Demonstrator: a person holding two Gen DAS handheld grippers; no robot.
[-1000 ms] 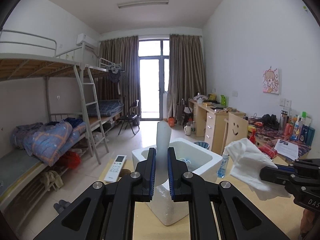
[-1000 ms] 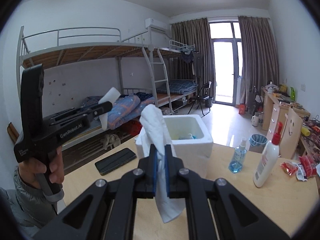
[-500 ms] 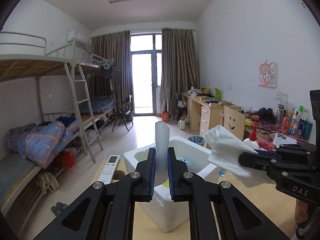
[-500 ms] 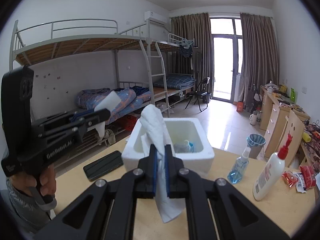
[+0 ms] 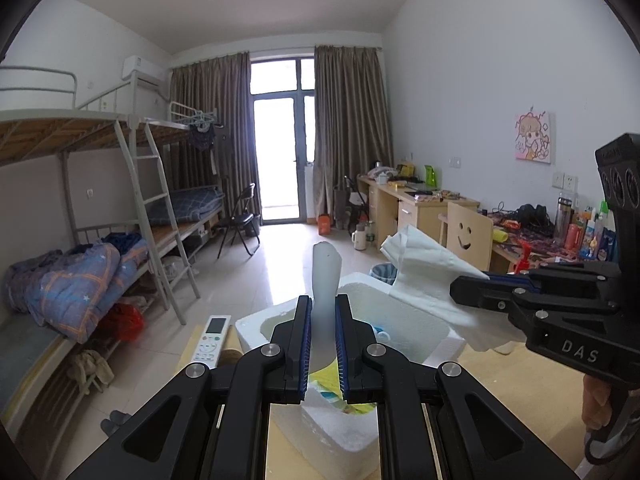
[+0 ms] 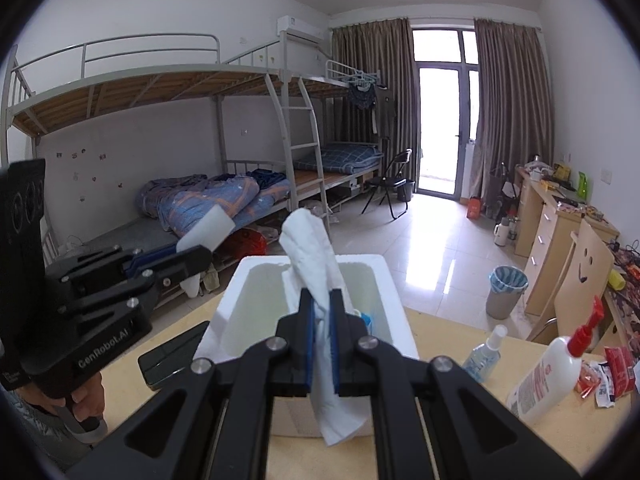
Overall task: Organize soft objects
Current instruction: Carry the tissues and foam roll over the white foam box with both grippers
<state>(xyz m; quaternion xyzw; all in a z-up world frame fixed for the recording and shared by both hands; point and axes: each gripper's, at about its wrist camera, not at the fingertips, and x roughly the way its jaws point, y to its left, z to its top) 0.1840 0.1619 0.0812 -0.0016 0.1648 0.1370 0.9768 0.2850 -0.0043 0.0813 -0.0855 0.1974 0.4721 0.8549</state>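
The left claw [image 5: 321, 344] is clamped on a white sponge [image 5: 326, 280], which stands upright between the blue pads [image 5: 305, 344] and rises above them. The sponge is over the near left part of the foam box [image 5: 420, 320].

The right claw [image 6: 323, 344] is clamped on a white cloth [image 6: 316, 248]. The cloth sticks up above the pads and hangs below them in front of the box [image 6: 384, 280] near wall. In the left view, the right claw [image 5: 472, 294] enters from the right, with the cloth [image 5: 428, 272] over the far right rim of the box.

The box sits on the bench [image 6: 460, 432]. It is open at the top and holds small blue and yellow items.

A remote [image 5: 211, 338] lies on the bench left of the box. A dark phone [image 6: 168, 354] lies just beside the left wall of the box. A spray bottle [image 6: 484, 354] and a lotion bottle [image 6: 548, 376] stand on the bench right of the box, well apart from it.
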